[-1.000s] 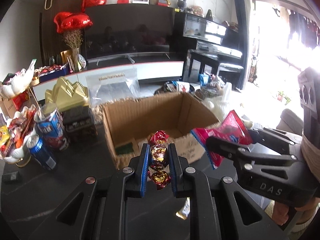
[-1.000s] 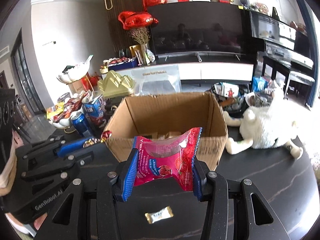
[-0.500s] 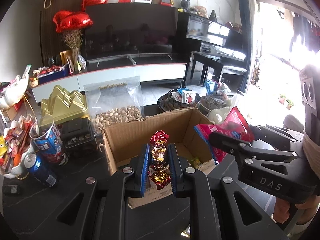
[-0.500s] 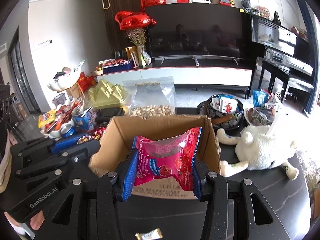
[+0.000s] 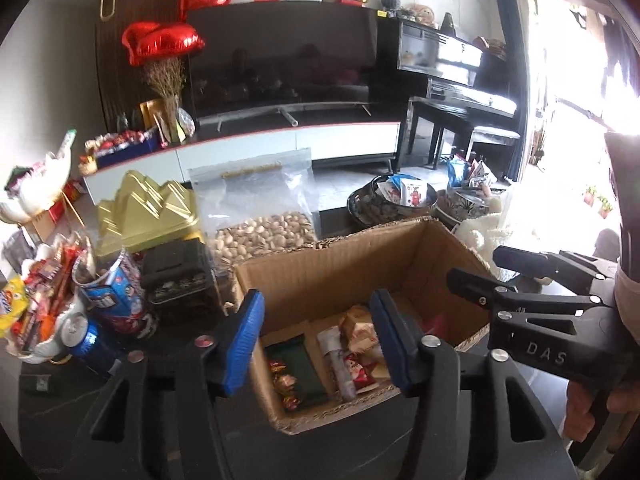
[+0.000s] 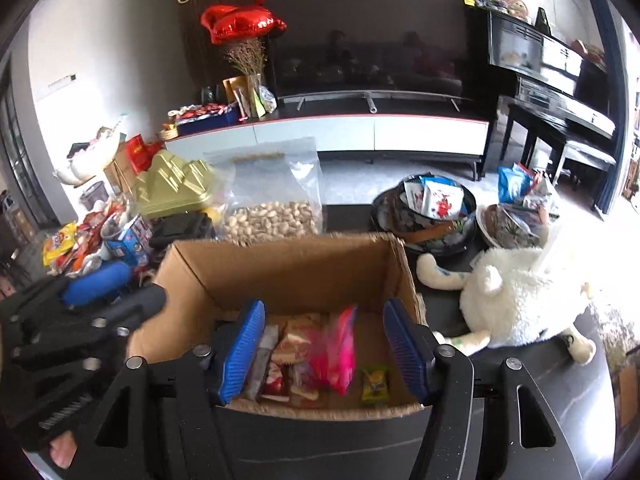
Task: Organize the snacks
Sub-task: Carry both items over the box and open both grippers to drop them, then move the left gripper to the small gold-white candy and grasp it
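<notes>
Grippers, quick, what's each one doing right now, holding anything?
Left gripper: jaws opening, nothing held, above the cardboard box.
Right gripper: jaws opening, empty; pink packet in the box.

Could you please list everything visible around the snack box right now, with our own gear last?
Cardboard box: one, brown, open, centre of the dark table.
Pink snack packet: one, blurred, inside the box.
Gold-and-red wrapped candies: a small string, box's near left corner.
Green packet: one, flat in the box.
Yellow-green sweet: one, box floor, right.
Bag of pistachios: one, clear, behind the box.
Gold tin: one, left rear.
Blue cans: at least two, left.
Plush toy: one, white, right of the box.
Snack bowls: two, dark, rear right.
Left gripper: jaws opening, empty, over the box.
Right gripper: jaws opening, over the box.
</notes>
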Motion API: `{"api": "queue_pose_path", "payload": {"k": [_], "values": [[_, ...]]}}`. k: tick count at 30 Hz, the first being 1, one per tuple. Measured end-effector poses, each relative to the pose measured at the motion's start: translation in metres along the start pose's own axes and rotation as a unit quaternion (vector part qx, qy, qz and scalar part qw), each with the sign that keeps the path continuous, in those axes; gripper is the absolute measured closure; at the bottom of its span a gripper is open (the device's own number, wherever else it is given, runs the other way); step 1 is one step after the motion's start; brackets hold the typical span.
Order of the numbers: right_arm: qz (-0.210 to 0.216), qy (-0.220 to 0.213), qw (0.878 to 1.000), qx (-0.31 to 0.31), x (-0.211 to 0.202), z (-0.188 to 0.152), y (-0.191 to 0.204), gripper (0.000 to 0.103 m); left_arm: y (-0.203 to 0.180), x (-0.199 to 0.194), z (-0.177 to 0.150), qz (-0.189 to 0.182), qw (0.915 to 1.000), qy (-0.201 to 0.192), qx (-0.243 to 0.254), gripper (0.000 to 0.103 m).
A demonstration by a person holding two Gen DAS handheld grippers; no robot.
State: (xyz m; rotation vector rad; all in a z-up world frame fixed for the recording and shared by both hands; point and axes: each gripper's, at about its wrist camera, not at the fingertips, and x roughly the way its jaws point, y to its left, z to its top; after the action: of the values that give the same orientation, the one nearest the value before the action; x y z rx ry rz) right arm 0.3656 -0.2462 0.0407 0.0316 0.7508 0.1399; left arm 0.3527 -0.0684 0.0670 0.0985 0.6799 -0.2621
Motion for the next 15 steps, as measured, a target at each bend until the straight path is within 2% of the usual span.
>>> {"api": "queue_pose_path", "payload": {"k": [9,15], "values": [[-0.006,-0.032,0.999,-0.006,-0.049,-0.04,0.009,0.039,-0.012,-0.043,-0.025,-0.009,0.9997,-0.021,0.003,0.042],[-0.022,-0.048,0.999,0.0,-0.082,-0.068,0.009,0.031,-0.025,-0.066,-0.046,-0.014,0.9995,-0.025,0.013,0.036]]}}
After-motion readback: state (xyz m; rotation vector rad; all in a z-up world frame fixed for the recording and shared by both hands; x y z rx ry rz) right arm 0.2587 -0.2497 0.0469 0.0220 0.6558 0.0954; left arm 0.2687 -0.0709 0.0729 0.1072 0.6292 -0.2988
